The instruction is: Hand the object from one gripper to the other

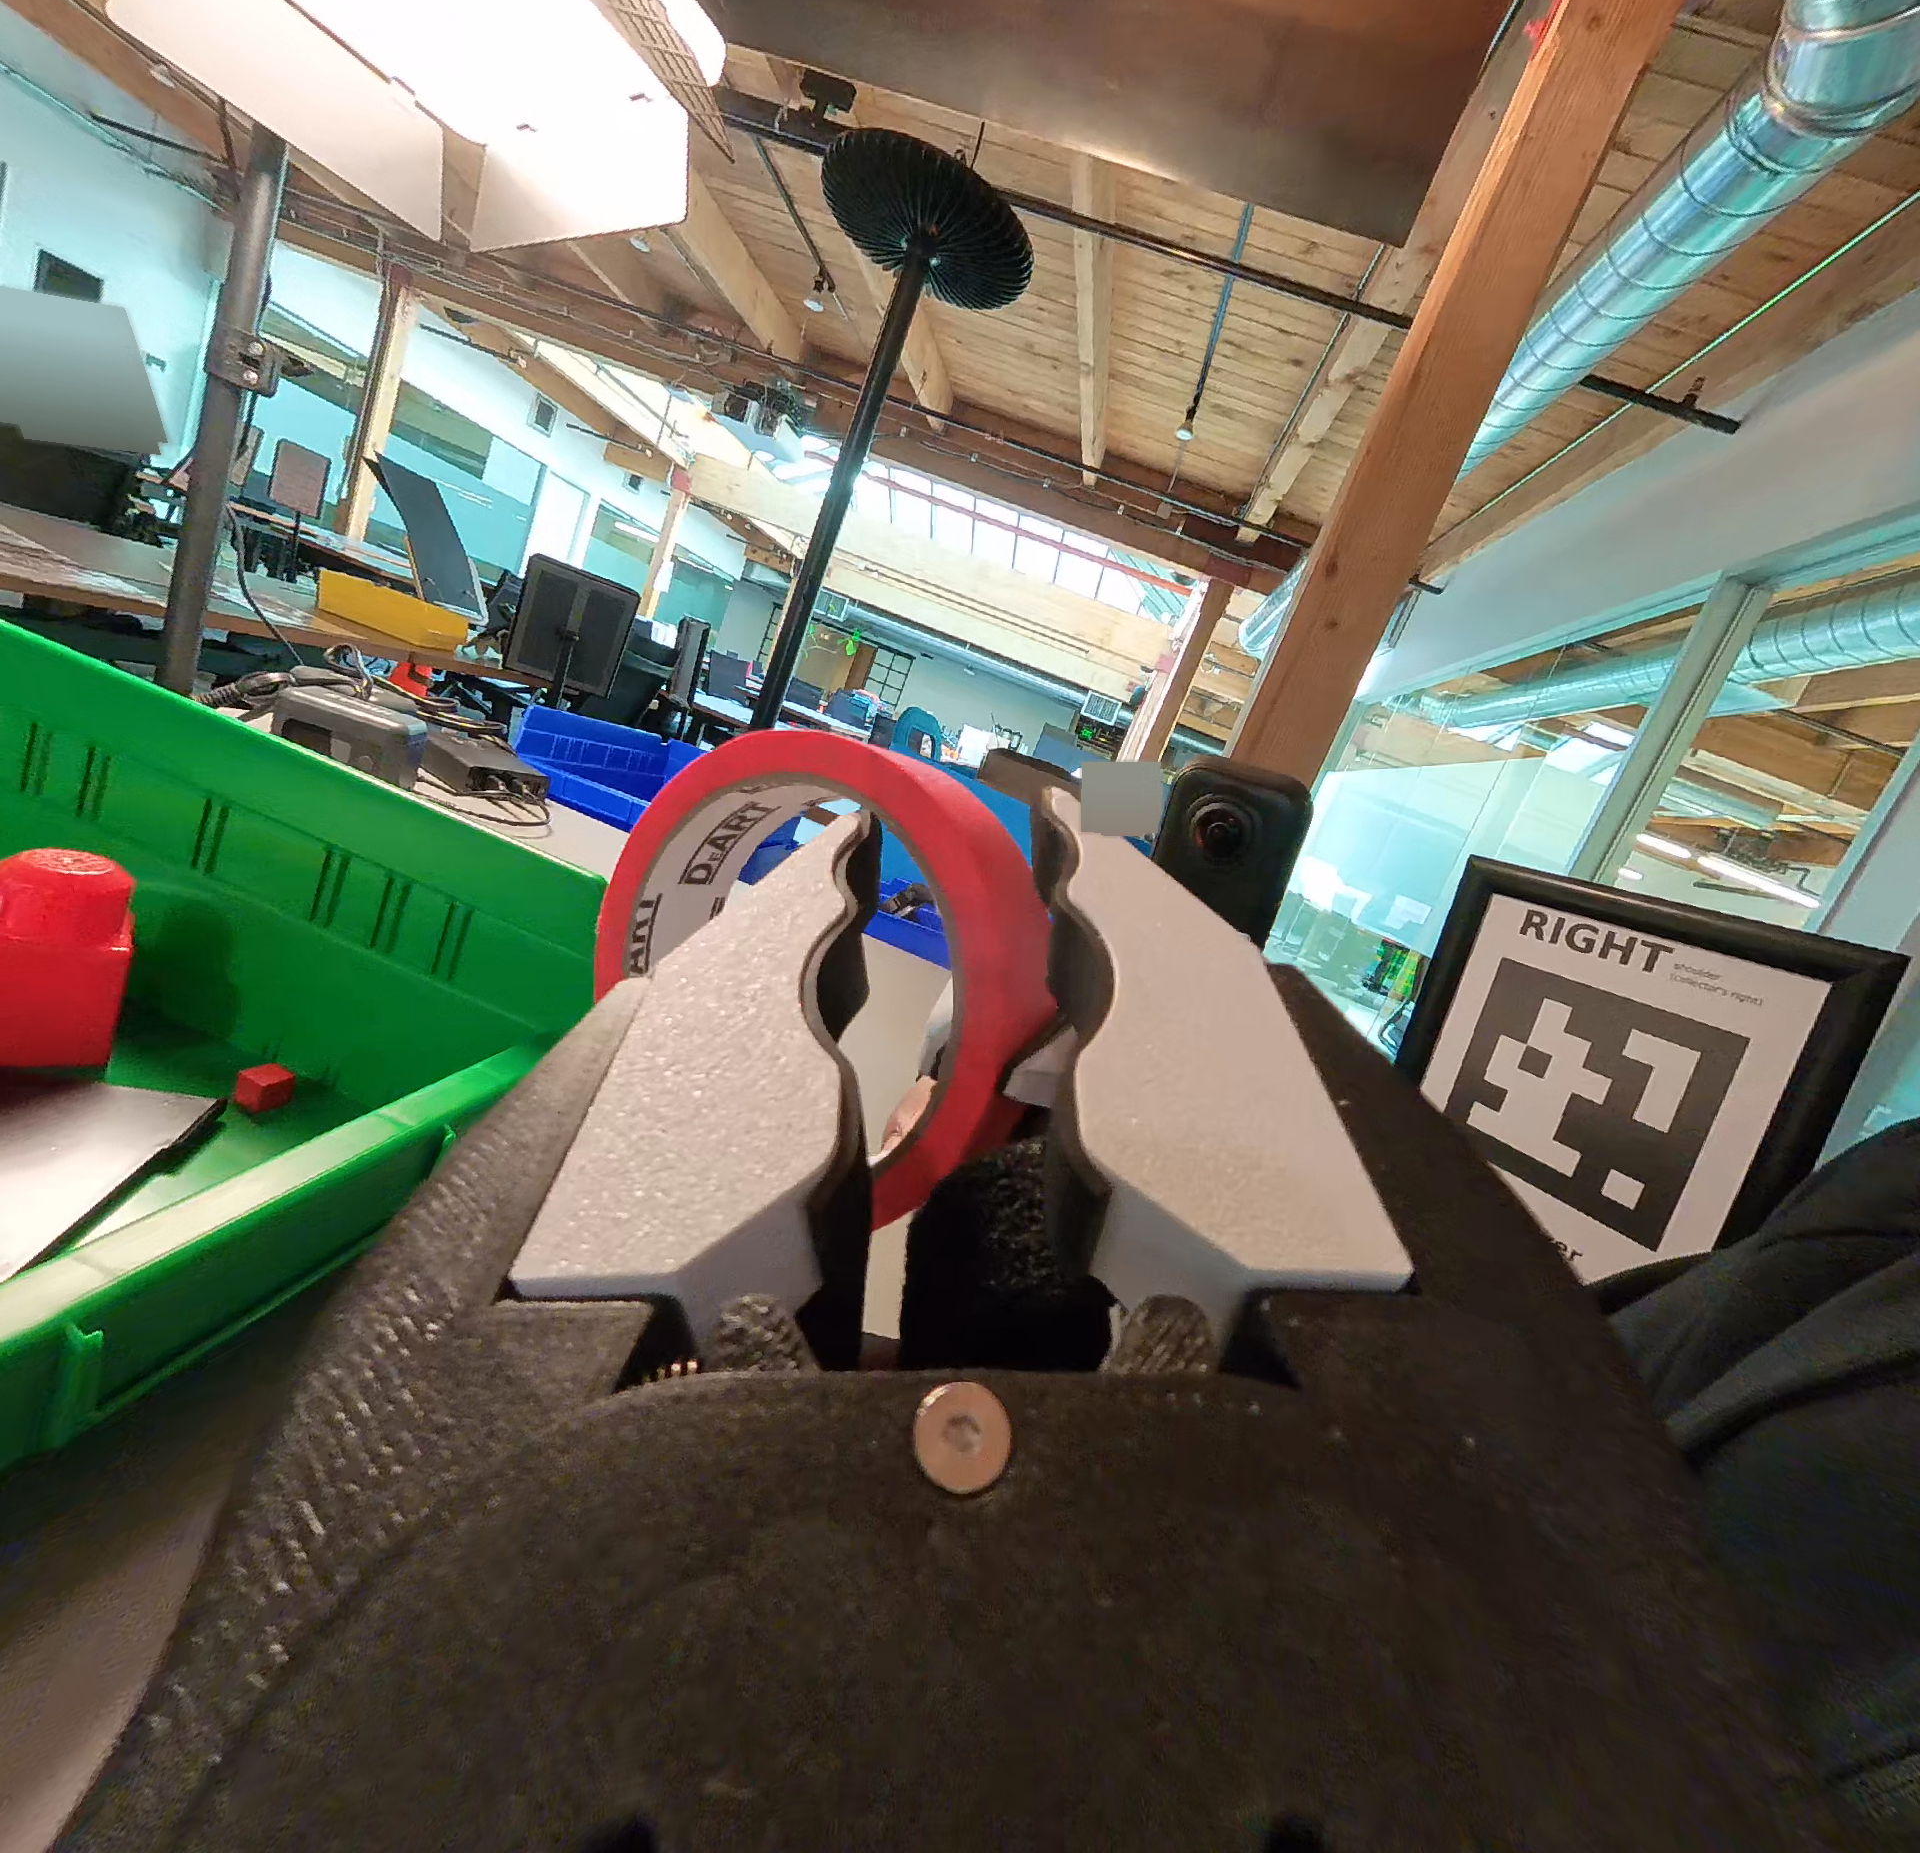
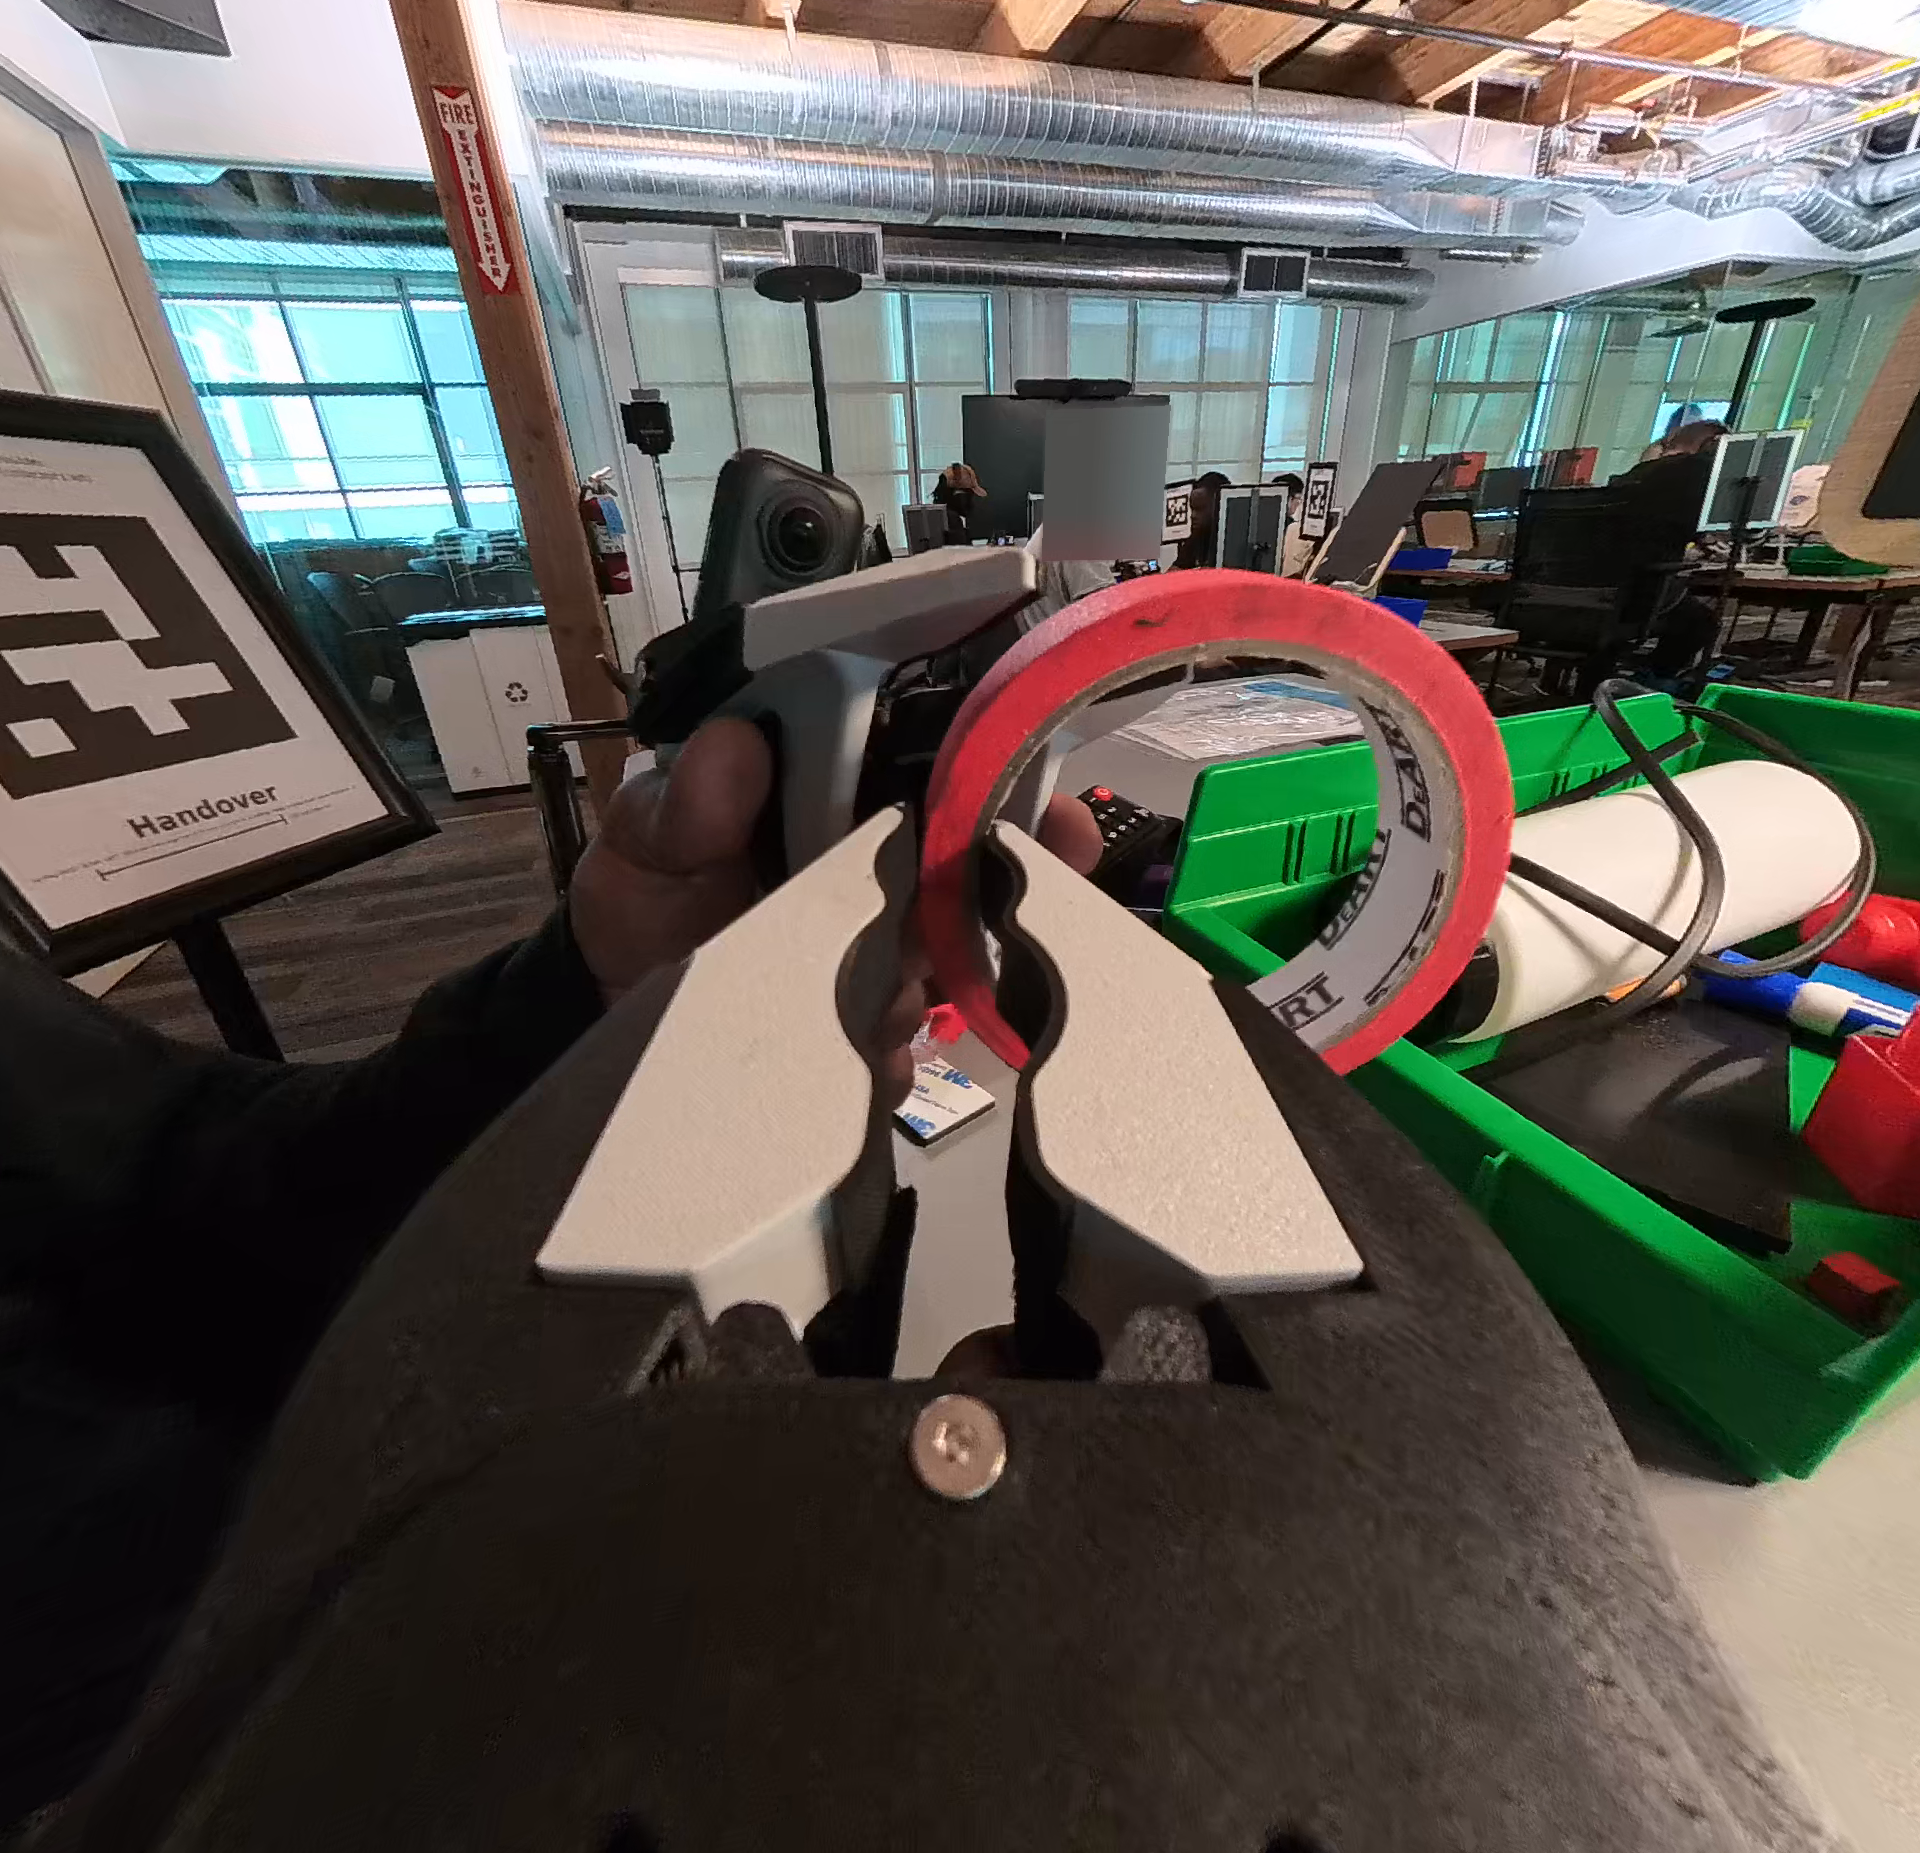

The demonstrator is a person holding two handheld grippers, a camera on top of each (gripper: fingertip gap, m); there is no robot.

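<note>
A red tape roll (image 1: 935,775) (image 2: 1226,608) is held up in the air between both grippers. My right gripper (image 2: 951,832) is shut on the roll's left edge, with the band pinched between its grey fingers. My left gripper (image 1: 956,816) is open and straddles the band, one finger inside the ring and one outside, with a gap showing beside the tape. One of the left gripper's fingers (image 2: 894,603) shows behind the roll in the right wrist view, and a hand (image 2: 675,847) holds that gripper. A right gripper finger (image 1: 1039,1068) shows low behind the roll.
A green bin (image 1: 312,868) (image 2: 1558,1284) stands beside the grippers and holds a red block (image 1: 62,951), a white roll (image 2: 1662,868), a black cord and markers. A framed marker sign (image 1: 1621,1055) (image 2: 135,660) stands on the other side. Blue bins (image 1: 592,764) lie behind. The left gripper's tips are roughly 5 cm from the right gripper's.
</note>
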